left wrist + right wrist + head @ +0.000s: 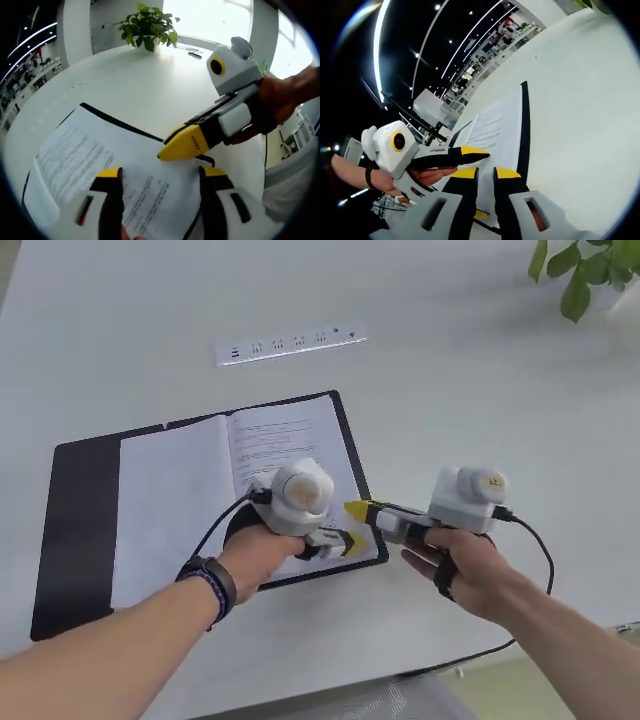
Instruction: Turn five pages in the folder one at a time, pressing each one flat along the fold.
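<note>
The folder point(85, 530) lies open on the white desk point(480, 390), black cover spread flat, with a printed right-hand page point(290, 440) facing up. From the head view both tools meet at the folder's lower right corner. The left hand point(262, 552) reaches across the folder's lower edge with the forearm angled in from below, a dark wristband point(212, 585) on the wrist. The right hand point(460, 560) comes in from the desk just beside the folder's right edge, pointing its tool back toward the page. That view does not show the jaws clearly. The left gripper view does: the left hand-held gripper point(161, 172) has its yellow tips spread wide over the printed sheet, with nothing between them. The right hand-held gripper point(182, 145) pokes in as a single yellow wedge at the folder's black border. In the right gripper view the right tool's own jaws stand pressed nearly together, with only a thin slit between them. They are aimed along the folder's right edge, and I cannot tell whether they touch the paper. A power strip point(290, 343) lies beyond the folder's top edge, and a plant point(147, 27) stands well beyond the folder.
</note>
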A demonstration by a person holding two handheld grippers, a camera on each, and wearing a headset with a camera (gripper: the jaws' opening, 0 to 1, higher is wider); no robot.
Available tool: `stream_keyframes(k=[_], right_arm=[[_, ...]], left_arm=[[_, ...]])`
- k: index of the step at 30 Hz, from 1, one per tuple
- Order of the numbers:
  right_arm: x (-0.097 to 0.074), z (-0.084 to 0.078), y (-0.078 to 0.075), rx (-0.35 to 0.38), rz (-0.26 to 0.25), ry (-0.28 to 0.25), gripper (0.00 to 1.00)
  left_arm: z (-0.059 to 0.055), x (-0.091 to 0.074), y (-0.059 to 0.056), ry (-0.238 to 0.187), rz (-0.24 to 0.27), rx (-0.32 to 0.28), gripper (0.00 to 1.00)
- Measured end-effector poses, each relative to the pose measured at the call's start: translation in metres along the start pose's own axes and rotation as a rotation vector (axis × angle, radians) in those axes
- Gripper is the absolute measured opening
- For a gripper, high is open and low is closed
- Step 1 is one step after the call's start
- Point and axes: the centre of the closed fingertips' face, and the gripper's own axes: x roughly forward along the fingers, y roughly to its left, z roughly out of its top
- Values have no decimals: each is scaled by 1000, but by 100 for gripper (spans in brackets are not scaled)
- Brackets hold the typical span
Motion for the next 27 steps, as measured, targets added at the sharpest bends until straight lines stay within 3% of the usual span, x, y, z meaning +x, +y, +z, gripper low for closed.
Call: stream_keyframes(k=[2,11,15,18,24,27], right_arm=[[-3,1,0,15,-3,-15,4],[-8,5,9,45,0,-43,0],[-7,7,13,46,-1,-44,0],[-7,9,16,97,-2,-57,0],[-7,11,27,98,9,-69,0],[-7,17,37,146,36,-105,0]], left_arm=[[3,-3,-1,-10,-2,-5,63],[13,-27,2,-70,27,-24,66],[9,-36,3,-75,30,-24,66],[4,-44,6,-79,32,-33,67],[-3,-67,17,-109,61,-63,68],[-8,-76,23,-124,76,-95,68]])
